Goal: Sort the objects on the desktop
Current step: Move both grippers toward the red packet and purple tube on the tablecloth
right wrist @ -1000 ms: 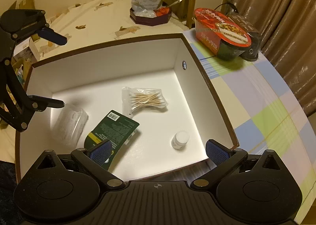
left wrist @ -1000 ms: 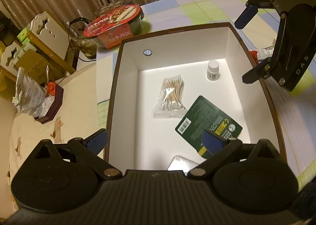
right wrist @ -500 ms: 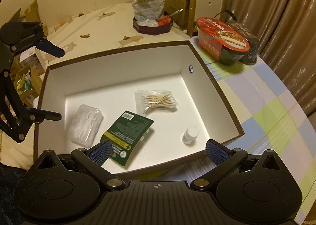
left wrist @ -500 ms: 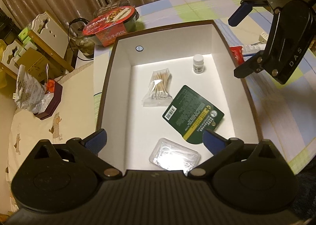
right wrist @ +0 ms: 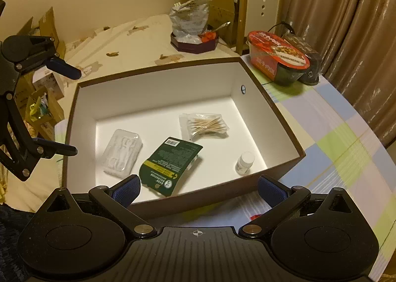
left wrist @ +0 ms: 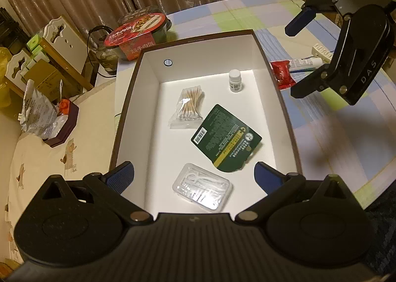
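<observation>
**Four things in the white box, both my grippers empty**

My left gripper [left wrist: 193, 175] hangs spread wide over the near edge of the box [left wrist: 125, 108], grasping nothing. Inside, left to right in that view: a clear plastic case [left wrist: 203, 187], a bag of cotton swabs [left wrist: 188, 107], a dark green packet [left wrist: 226, 138] lying flat, and a small white bottle [left wrist: 235, 81] upright near the right wall. Bare white floor lies between them. A red sachet [left wrist: 282, 74] sits outside the right rim. My right gripper [right wrist: 198, 189] is spread too, empty.
</observation>
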### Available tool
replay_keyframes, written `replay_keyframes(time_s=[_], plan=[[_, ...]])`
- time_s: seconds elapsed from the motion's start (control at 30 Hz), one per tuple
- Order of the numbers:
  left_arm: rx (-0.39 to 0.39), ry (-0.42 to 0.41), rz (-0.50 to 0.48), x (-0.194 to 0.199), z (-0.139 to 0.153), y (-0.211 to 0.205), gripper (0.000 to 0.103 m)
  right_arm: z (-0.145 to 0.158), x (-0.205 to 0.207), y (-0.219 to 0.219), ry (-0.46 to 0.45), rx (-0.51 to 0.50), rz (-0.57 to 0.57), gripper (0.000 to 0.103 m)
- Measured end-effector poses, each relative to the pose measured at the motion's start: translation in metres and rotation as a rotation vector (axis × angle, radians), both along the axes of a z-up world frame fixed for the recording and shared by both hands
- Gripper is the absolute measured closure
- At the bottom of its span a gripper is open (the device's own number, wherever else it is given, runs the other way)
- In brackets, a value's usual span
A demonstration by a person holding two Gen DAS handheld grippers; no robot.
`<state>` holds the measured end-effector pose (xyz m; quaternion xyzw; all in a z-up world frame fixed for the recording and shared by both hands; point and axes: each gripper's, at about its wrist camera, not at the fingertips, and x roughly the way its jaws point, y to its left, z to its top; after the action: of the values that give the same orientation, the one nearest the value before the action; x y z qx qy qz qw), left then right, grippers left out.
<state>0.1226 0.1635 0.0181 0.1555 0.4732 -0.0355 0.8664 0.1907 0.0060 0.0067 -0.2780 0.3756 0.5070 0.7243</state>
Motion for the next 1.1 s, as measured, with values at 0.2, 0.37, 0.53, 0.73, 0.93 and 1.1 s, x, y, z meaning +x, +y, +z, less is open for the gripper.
replay_keyframes(time_s=[0.2, 0.37, 0.53, 0.73, 0.93, 1.1], plan=[[0.009, -0.002, 0.012, -0.014, 0.005, -0.011, 0.001, 0.005, -0.009, -0.015, 0.000, 0.019, 0.018, 0.000], [0.009, 0.004, 0.031, -0.025, 0.006, -0.022, 0.001, 0.010, -0.014, -0.029, -0.003, 0.041, 0.035, 0.000], [0.009, 0.009, 0.047, -0.034, 0.007, -0.035, 0.001, 0.011, -0.016, -0.044, 0.003, 0.055, 0.041, 0.000], [0.009, 0.016, 0.062, -0.043, 0.007, -0.053, 0.001, 0.010, -0.018, -0.070, 0.014, 0.059, 0.041, 0.000], [-0.009, 0.030, 0.070, -0.052, 0.004, -0.076, 0.001, 0.008, -0.012, -0.105, 0.049, 0.067, 0.014, 0.000], [-0.041, 0.042, 0.064, -0.056, 0.000, -0.101, 0.001, 0.004, -0.009, -0.141, 0.068, 0.057, -0.024, 0.000]])
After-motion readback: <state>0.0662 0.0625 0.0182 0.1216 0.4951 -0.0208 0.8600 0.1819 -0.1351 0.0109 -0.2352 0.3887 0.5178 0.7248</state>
